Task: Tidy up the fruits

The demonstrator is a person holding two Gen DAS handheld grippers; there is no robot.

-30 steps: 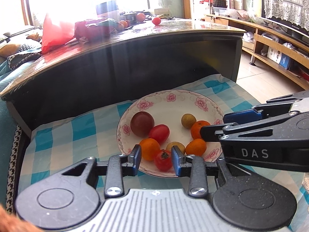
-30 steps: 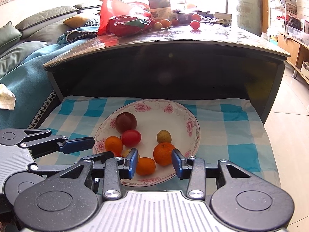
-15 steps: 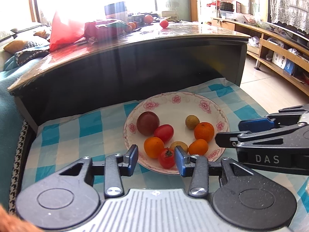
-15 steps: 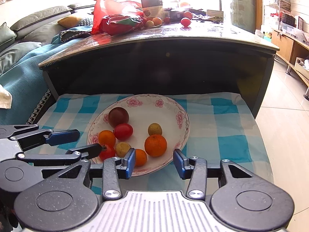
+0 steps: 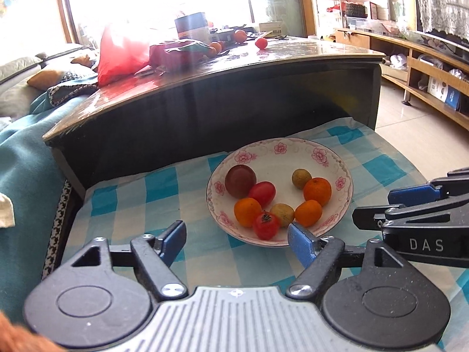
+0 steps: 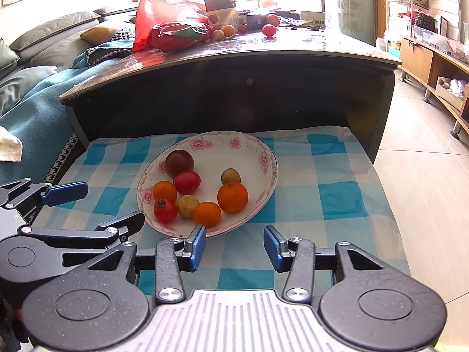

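Note:
A white floral plate (image 5: 331, 151) (image 6: 263, 149) sits on a blue checked cloth (image 5: 140, 193). It holds several fruits: a dark plum (image 5: 240, 180) (image 6: 179, 162), a red tomato (image 5: 262, 193), oranges (image 5: 317, 191) (image 6: 232, 197), a small stemmed tomato (image 5: 266, 225) (image 6: 165, 210) and yellow-green fruits (image 5: 301, 178). My left gripper (image 5: 236, 242) is open and empty, near the plate's front rim. My right gripper (image 6: 234, 246) is open and empty, just in front of the plate; it also shows in the left wrist view (image 5: 410, 205).
A dark coffee table (image 5: 234, 67) stands behind the cloth, with a red bag (image 6: 164, 26), a box (image 6: 221, 8) and more fruits (image 5: 261, 42) on top. A teal sofa (image 6: 29, 102) is left. Tiled floor (image 6: 425, 176) and wooden shelves (image 5: 433, 67) are right.
Both grippers have pulled back and risen from the plate. The left gripper's jaws opened wider, and the small stemmed tomato now lies on the plate ahead of them.

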